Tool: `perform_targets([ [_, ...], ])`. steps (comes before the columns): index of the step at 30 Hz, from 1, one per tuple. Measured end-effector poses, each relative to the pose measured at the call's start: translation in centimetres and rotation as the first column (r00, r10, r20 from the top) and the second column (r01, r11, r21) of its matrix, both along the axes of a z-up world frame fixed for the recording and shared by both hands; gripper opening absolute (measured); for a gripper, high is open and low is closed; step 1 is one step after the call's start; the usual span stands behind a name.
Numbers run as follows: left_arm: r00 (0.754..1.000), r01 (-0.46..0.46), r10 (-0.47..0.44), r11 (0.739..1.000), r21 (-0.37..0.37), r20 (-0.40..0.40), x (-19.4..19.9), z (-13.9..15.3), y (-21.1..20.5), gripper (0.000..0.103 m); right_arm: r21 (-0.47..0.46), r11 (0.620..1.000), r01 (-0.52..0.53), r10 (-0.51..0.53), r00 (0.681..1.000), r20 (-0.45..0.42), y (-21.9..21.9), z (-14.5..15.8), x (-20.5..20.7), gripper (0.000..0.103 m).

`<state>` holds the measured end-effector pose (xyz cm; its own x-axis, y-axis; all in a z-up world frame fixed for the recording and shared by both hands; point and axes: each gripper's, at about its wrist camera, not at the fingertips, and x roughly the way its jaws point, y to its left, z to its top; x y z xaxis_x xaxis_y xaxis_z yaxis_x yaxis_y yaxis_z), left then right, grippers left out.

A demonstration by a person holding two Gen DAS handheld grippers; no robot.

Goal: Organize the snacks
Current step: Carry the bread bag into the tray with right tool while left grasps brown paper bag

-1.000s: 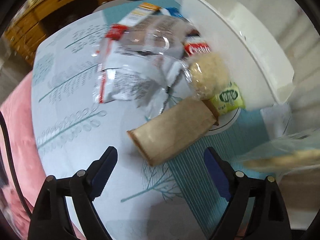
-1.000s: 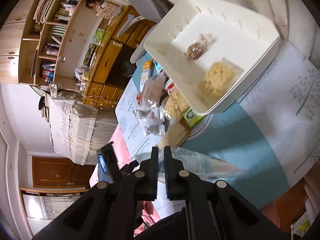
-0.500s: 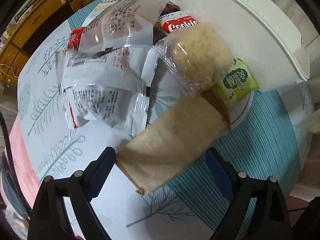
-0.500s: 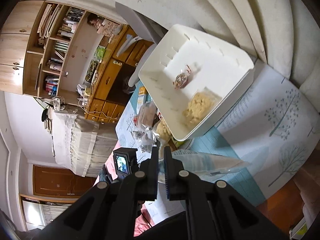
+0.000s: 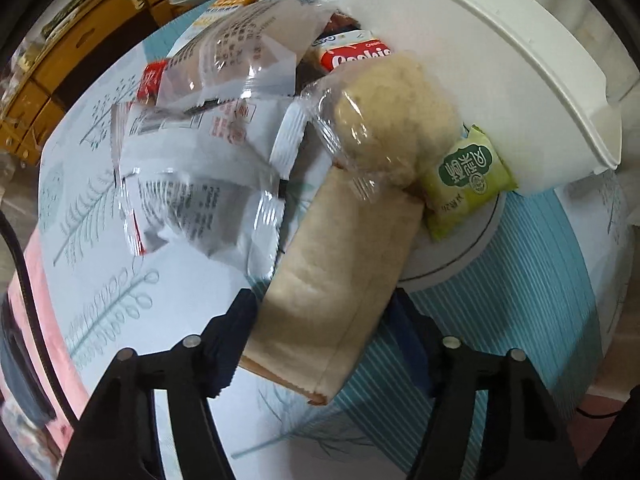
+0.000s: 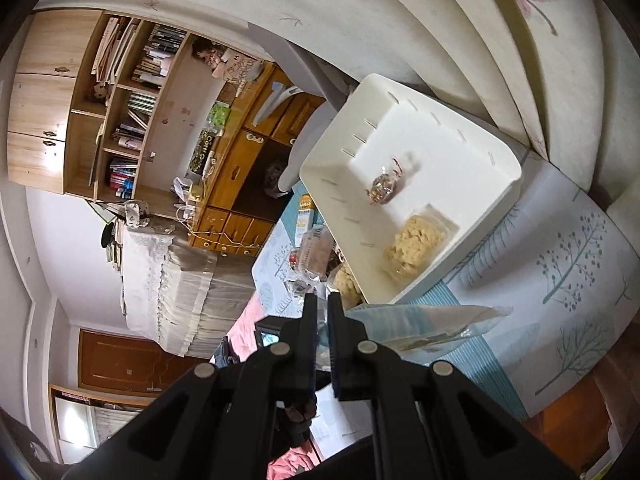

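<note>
A: Closer now than a second ago, the left gripper [image 5: 320, 340] straddles the brown pack [image 5: 340, 272], which lies on the table [image 5: 500, 320] by the bin [image 5: 520, 60].

B: Jaws?

A: Left wide open, flanking its near end, so a grasp looks imminent. Right gripper [image 6: 323, 316] is pinched on a clear bag [image 6: 420, 324], lifted higher than before.

B: Pack's axis?

A: It runs away from the camera, far end under the rice cake [image 5: 392, 120].

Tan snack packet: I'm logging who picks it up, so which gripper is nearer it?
Left. The left gripper straddles the tan snack packet, fingers on either side. The right gripper is held up away from it, shut on a clear bag.
</note>
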<state>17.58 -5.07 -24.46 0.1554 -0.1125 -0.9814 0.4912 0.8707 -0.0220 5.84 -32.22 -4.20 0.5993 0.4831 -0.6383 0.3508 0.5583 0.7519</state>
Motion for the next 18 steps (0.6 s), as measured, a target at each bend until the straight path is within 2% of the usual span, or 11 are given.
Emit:
perform_targets([
  [4,0.999,-0.049,0.049,0.999,-0.003,-0.017,-1.1,0.1,-0.1,0.061,0.023,1.000,-0.010,0.010,1.000,0.016,-0.5,0.3,0.8,0.005],
  [7,0.996,-0.088,0.088,0.996,-0.033,-0.018,-2.5,1.4,0.6,0.060,0.019,1.000,-0.025,0.024,0.999,0.029,-0.8,0.7,1.6,0.005],
  [11,0.989,-0.146,0.146,0.985,-0.090,-0.007,-3.9,4.1,1.0,0.056,0.027,0.999,-0.042,0.040,0.998,0.055,-1.2,1.2,2.7,0.005],
  [14,0.980,-0.195,0.199,0.967,-0.164,0.008,-4.3,6.9,1.2,0.054,0.022,0.998,-0.055,0.053,0.995,0.084,-1.5,2.0,3.6,0.005],
  [15,0.978,-0.202,0.207,0.963,-0.177,0.014,-4.4,7.5,1.3,0.050,0.019,0.998,-0.059,0.057,0.994,0.095,-1.6,2.2,4.0,0.005],
  [16,0.975,-0.212,0.221,0.954,-0.211,0.021,-4.5,8.6,1.3,0.029,0.015,0.998,-0.064,0.062,0.993,0.105,-1.7,2.5,4.3,0.005],
  [17,0.971,-0.227,0.238,0.944,-0.239,0.015,-4.4,9.5,1.3,0.003,0.010,0.998,-0.069,0.068,0.991,0.117,-1.8,2.8,4.7,0.005],
  [18,0.968,-0.239,0.249,0.938,-0.251,0.010,-4.0,9.8,1.4,0.004,0.000,0.997,-0.074,0.074,0.989,0.130,-2.0,3.1,5.2,0.005],
])
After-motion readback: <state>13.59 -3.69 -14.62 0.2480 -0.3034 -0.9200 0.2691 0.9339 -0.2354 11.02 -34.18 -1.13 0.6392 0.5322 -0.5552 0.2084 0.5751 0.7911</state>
